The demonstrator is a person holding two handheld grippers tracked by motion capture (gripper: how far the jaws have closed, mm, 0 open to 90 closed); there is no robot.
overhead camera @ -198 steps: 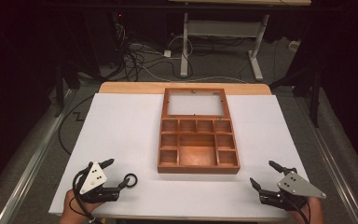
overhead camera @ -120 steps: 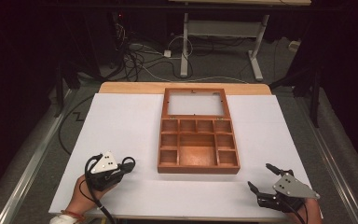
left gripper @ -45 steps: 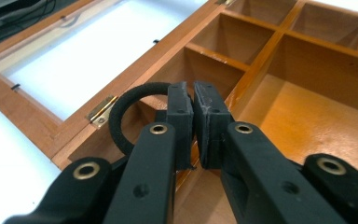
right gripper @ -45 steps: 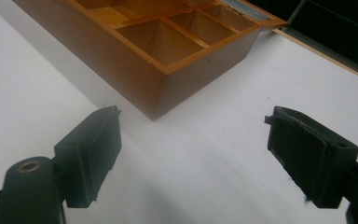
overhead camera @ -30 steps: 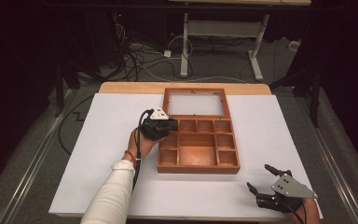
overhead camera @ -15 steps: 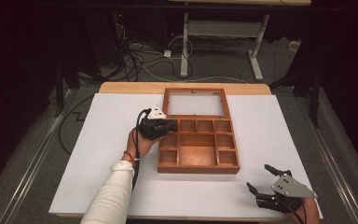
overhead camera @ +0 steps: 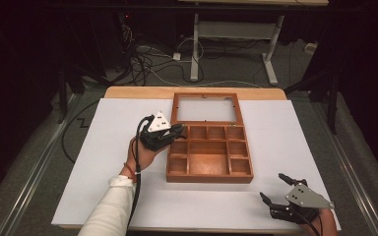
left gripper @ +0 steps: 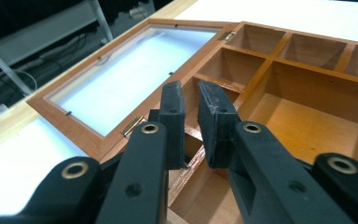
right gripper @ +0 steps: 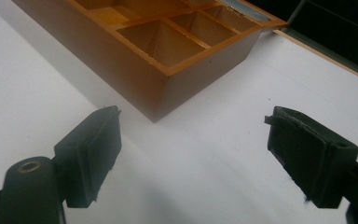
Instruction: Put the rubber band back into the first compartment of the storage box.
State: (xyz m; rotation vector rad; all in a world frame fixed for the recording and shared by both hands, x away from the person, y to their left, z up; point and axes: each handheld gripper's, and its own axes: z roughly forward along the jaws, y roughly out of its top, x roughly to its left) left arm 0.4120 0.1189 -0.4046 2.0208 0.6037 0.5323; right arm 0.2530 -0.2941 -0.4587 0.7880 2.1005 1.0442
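Left tool [overhead camera: 176,130] has crept a bit further in since half a second back and now sits over the top-left corner of the wooden box [overhead camera: 209,160], right at the hinge line. The box sits mid-worktop [overhead camera: 78,167], compartments empty as far as I can see, with its glass-paned lid [overhead camera: 206,108] flung flat open behind it toward the far edge. In the left gripper view my jaws are nearly together with just a thin gap and nothing between them, hovering above the brass hinge [left gripper: 133,125]. My guess is I'm lining up on the lid frame to swing it shut, so I went in narrow. Right tool [overhead camera: 285,199] is parked near the front right corner of the worktop, jaws spread wide and empty, well out of the way.
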